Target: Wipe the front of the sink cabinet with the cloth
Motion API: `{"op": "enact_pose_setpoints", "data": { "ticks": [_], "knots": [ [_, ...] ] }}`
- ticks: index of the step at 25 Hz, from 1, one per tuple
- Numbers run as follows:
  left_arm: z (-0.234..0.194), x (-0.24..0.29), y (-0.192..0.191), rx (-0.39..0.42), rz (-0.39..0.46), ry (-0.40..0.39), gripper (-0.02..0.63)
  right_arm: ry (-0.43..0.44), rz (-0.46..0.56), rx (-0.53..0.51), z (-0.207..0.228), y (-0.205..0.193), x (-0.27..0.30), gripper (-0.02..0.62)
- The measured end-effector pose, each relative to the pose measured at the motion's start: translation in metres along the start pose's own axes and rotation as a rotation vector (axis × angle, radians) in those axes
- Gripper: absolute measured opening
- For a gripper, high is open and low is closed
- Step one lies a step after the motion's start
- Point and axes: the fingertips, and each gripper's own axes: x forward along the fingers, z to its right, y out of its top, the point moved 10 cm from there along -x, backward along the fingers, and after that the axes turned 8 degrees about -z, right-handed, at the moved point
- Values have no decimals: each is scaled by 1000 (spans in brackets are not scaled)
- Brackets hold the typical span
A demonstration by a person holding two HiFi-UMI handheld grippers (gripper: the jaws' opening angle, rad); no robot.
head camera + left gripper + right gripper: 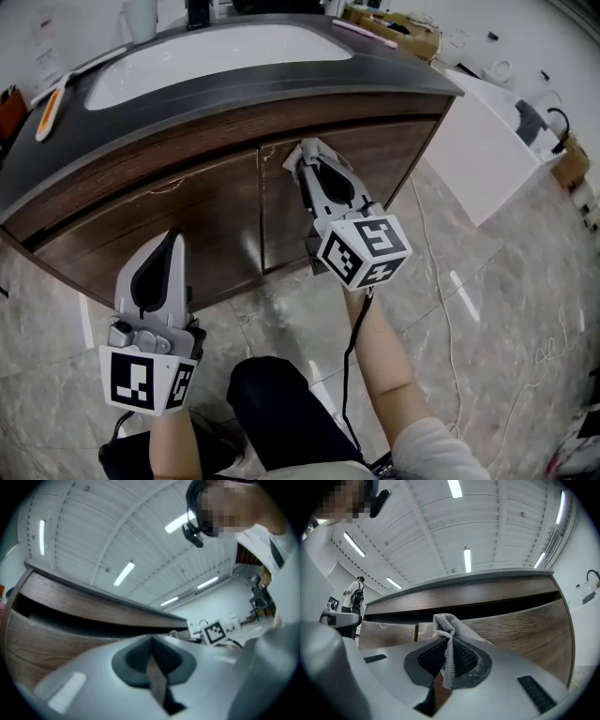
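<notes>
The sink cabinet [187, 202] has brown wooden doors under a dark countertop with a white basin [216, 52]. My right gripper [307, 157] is shut on a small grey knitted cloth [292, 156], with its tip at the top of the right door beside the door seam. In the right gripper view the cloth [448, 629] sticks out from between the shut jaws of the right gripper [446, 644], in front of the wood front [520, 620]. My left gripper [161, 255] is lower, before the left door, and is shut on nothing. In its own view the left gripper [151, 645] points up along the cabinet [56, 634].
A white unit [487, 141] stands right of the cabinet, with a cardboard box [403, 28] behind. An orange-handled tool [49, 112] lies on the counter's left end. A cable [433, 281] trails over the marble floor. My knee [272, 403] is below. A person [355, 593] stands far off.
</notes>
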Motion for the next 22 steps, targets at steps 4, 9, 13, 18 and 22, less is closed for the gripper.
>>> {"op": "enact_pose_setpoints", "data": {
  "ticks": [4, 9, 13, 18, 22],
  "knots": [
    [7, 1, -2, 9, 1, -9, 6, -49, 4, 41, 25, -3, -7, 20],
    [13, 6, -4, -18, 10, -29, 6, -103, 8, 101, 60, -6, -17, 20],
    [17, 10, -8, -37, 14, -37, 6, -152, 8, 124, 88, -6, -24, 20],
    [22, 16, -9, -39, 12, -45, 6, -200, 5, 137, 117, -4, -30, 20],
    [26, 17, -9, -20, 7, -41, 6, -254, 2, 157, 144, -4, -38, 20]
  ]
}}
